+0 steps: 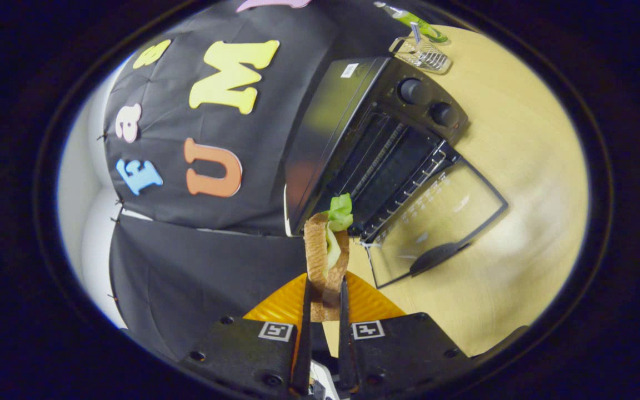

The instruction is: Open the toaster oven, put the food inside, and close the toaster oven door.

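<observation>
My gripper (324, 289) is shut on a sandwich (325, 250) of brown bread with green lettuce sticking out at its far end. The view is rolled sideways. Just beyond the sandwich stands a black toaster oven (353, 139) with two knobs. Its glass door (436, 222) hangs fully open, flat over the wooden table, with its dark handle (436, 256) at the outer edge. The oven's wire rack (403, 178) shows inside the dark cavity. The sandwich's lettuce end sits close to the cavity's near corner, outside it.
An orange ridged plate (286, 303) lies under the fingers. Beyond the oven are a small wire rack (425, 55) and a green-handled tool (417, 23) on the light wooden table (520, 166). The black cloth wall stands beside the oven.
</observation>
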Demonstrator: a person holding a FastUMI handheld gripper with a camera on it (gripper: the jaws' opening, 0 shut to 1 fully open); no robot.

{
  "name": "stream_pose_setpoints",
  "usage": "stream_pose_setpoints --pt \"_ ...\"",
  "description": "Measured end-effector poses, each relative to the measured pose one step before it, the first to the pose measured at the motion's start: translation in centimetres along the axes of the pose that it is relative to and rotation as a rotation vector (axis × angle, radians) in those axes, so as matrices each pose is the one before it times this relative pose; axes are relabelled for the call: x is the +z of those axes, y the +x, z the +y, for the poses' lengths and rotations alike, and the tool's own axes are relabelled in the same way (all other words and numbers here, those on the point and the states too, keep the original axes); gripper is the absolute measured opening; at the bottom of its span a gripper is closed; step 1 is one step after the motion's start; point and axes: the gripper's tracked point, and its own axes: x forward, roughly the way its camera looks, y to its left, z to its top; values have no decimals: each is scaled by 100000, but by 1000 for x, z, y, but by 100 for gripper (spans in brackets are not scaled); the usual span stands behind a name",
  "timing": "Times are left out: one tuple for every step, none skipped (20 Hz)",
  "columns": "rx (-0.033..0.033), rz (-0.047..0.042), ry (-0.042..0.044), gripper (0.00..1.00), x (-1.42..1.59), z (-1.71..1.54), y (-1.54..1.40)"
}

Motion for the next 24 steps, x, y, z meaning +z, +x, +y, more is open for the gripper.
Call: stream_pose_setpoints --pt "-149 -3456 1638 25 1168 -637 1101" --pt "-254 -2647 1525 25 1029 -556 1017" --pt "152 -2015 1186 25 851 -544 706" --pt "822 -2184 863 25 904 -416 1286" --pt "1221 -1629 1054 25 802 -378 1087" --pt "1080 -1669 935 25 431 -220 972" --pt "1110 -1822 903 25 487 -166 912" --pt "972 -1635 1234 25 451 -215 749" --pt "1482 -1910 1463 25 588 -193 779" --pt "1184 -2215 2128 25 708 -229 870" --pt "722 -1516 1448 25 531 -239 832" --pt "522 -1600 869 25 324 -115 709" --pt "-74 -1178 -111 25 255 -234 685" --pt "319 -803 -717 25 45 -102 569" --pt "110 -567 -388 25 -30 -98 452" --pt "1130 -1322 96 25 97 85 507" --pt "225 -144 75 25 21 -117 294" --pt "-717 -985 556 25 125 -179 50" --pt "-1193 -352 -219 26 21 -207 185" --pt "-1172 -876 -748 27 -58 -145 34" --pt "-2177 70 -1947 29 -190 -174 41" --pt "-2813 -299 -1467 35 -170 -281 -161" --pt "-2173 -432 -1574 42 -122 -152 65" --pt "-1456 361 -1914 50 -215 132 81"
